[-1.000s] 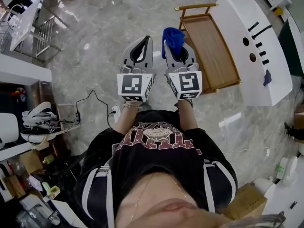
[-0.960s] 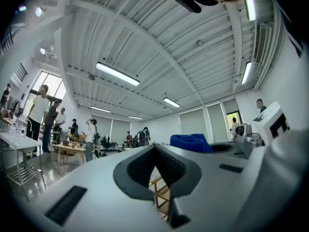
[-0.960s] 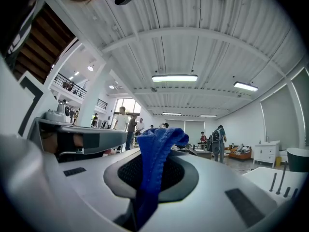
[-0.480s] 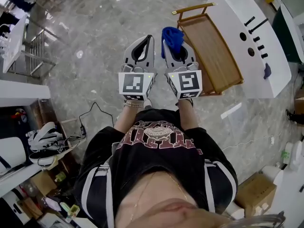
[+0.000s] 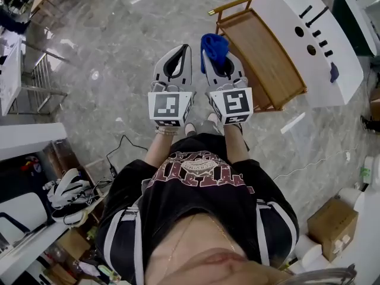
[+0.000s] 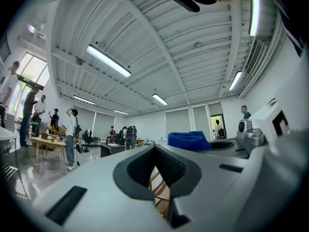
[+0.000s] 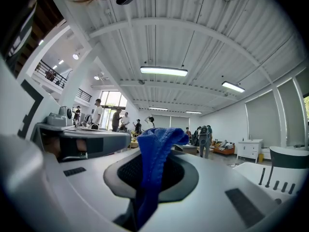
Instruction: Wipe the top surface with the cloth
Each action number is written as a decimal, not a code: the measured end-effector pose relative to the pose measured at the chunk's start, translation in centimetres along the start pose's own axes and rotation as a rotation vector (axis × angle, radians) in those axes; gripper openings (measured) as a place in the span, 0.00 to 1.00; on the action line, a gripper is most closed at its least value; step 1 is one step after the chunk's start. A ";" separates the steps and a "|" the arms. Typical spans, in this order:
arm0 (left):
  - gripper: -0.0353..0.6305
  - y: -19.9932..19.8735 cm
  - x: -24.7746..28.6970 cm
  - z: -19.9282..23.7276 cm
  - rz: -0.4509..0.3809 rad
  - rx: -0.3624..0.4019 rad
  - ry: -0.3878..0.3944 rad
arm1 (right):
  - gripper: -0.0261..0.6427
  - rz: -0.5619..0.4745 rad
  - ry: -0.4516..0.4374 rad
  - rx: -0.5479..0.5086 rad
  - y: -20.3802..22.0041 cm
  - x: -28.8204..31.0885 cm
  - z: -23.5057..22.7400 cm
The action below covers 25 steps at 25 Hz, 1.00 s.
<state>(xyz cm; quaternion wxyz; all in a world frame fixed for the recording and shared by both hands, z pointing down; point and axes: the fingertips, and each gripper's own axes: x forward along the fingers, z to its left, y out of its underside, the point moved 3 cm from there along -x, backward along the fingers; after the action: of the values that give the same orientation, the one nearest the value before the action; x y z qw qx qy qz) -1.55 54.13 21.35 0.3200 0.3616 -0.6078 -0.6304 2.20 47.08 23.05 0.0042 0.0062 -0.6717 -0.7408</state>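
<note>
Standing on a grey stone floor, holding two grippers out in front, side by side and nearly touching. Clamping a blue cloth in the right gripper, with the jaws closed tight on it and the bunched end sticking up past the tips. Seen from the right gripper's own view as a blue fold pinched in the middle of the dark pads, hanging down toward the camera. Carrying nothing in the left gripper, its jaws drawn together at the tips with only a thin slit lower down, showing wood through it. Facing a wooden tray table just right of the cloth and below it, not touched by it, with a white cabinet beyond
</note>
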 end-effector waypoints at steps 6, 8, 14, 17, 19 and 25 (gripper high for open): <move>0.12 0.7 2.1 1.4 0.008 -0.010 0.000 | 0.12 0.011 0.004 0.002 0.5 2.2 -1.0; 0.12 0.9 3.4 2.1 0.012 -0.013 -0.004 | 0.12 0.015 0.001 0.004 0.6 3.5 -1.8; 0.12 1.1 8.5 3.7 0.015 0.009 -0.004 | 0.12 0.012 -0.016 0.024 0.7 8.3 -5.0; 0.12 1.2 11.9 4.2 0.021 0.016 -0.005 | 0.12 0.013 -0.029 0.024 1.1 10.7 -7.1; 0.12 1.1 14.1 4.4 0.024 0.016 -0.002 | 0.12 0.015 -0.032 0.024 1.1 12.0 -8.6; 0.12 0.9 20.2 3.9 0.023 0.022 0.014 | 0.12 0.004 -0.028 0.021 0.9 15.2 -13.8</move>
<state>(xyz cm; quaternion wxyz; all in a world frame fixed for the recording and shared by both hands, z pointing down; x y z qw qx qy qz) -15.69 39.09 20.91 0.3279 0.3624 -0.6164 -0.6174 -12.76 33.06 22.53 -0.0038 -0.0054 -0.6794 -0.7338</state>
